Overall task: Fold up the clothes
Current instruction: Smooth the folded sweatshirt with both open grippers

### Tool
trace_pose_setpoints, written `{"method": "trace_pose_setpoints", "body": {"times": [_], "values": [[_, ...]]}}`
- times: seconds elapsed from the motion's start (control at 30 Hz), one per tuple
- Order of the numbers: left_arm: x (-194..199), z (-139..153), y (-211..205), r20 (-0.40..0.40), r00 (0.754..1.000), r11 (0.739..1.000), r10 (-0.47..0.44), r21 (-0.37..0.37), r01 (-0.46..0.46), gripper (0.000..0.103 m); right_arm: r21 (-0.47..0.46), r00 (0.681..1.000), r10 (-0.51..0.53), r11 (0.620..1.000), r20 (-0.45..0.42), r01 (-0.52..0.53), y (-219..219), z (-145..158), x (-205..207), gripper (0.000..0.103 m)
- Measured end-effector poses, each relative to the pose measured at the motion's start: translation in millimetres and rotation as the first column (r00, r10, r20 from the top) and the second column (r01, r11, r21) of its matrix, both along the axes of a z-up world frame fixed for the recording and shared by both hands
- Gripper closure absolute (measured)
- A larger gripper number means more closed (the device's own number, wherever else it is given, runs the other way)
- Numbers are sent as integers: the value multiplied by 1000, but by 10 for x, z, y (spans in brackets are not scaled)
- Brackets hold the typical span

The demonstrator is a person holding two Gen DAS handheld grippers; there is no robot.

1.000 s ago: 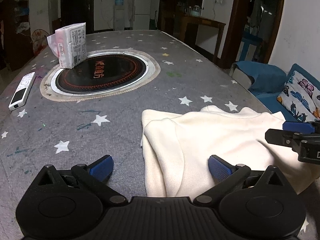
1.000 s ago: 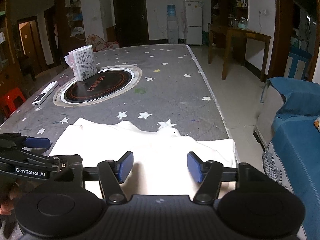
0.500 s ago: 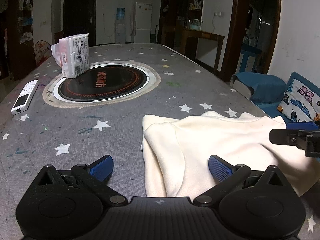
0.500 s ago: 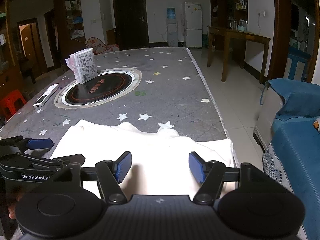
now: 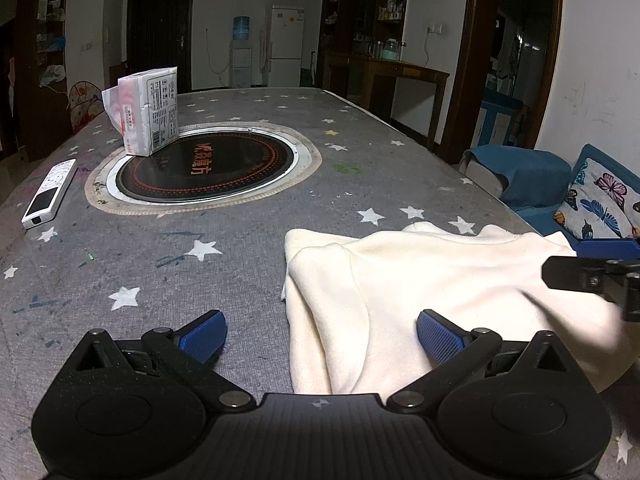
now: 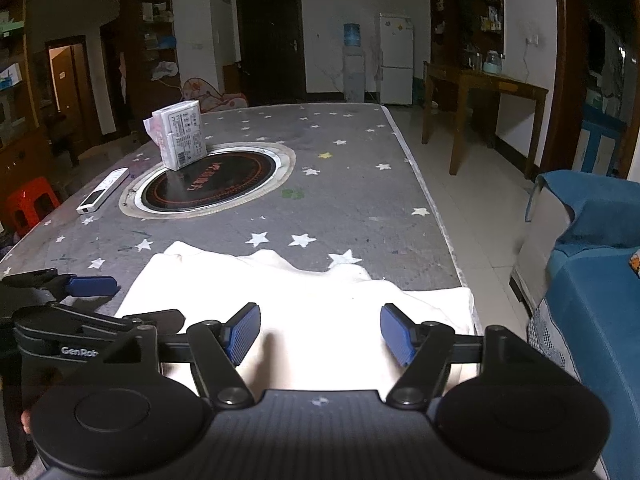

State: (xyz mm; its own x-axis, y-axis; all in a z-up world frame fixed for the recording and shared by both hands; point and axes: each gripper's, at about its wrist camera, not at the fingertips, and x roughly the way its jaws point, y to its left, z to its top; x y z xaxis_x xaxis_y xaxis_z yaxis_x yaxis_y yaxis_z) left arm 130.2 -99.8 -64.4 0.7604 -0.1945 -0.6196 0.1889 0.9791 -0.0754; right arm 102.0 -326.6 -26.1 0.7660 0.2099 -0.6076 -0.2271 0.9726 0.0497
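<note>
While the cream garment (image 5: 432,276) lies on the star-patterned surface (image 5: 248,248), left claw (image 5: 320,332) and right claw (image 6: 320,334) gape empty above it.

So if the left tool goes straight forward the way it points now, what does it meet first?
Most likely the cream garment: its left edge lies between the open fingers of the left tool. Beyond it is bare star-patterned tablecloth. The tool's height above the cloth is unclear.

Both grippers held level, fingers spread wide.
The left gripper (image 5: 318,330) is kept beside the right gripper (image 6: 320,334), nothing being clasped.
</note>
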Motion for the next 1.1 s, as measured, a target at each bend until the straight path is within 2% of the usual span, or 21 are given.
{"method": "trace_pose_setpoints", "body": {"times": [0.2, 0.4, 0.67, 0.9, 1.1], "values": [[1, 8, 6, -6, 1000, 1000, -4, 6, 4, 0, -17, 1000, 6, 1000, -7, -6, -14, 4, -119, 33], [-22, 109, 32, -8, 1000, 999, 28, 23, -27, 0, -38, 999, 15, 999, -39, -16, 3, -117, -205, 31], [-112, 302, 68, -14, 1000, 999, 8, -34, -8, 0, -52, 998, 21, 998, -61, -24, 72, -186, -237, 29], [-214, 285, -22, -8, 999, 999, -41, 11, 42, 0, -60, 998, 19, 998, -67, -23, 47, -178, -333, 27], [-214, 189, 7, -33, 999, 998, -26, 48, 28, 0, -39, 996, 3, 999, -89, -6, -65, -199, -424, 25]]}}
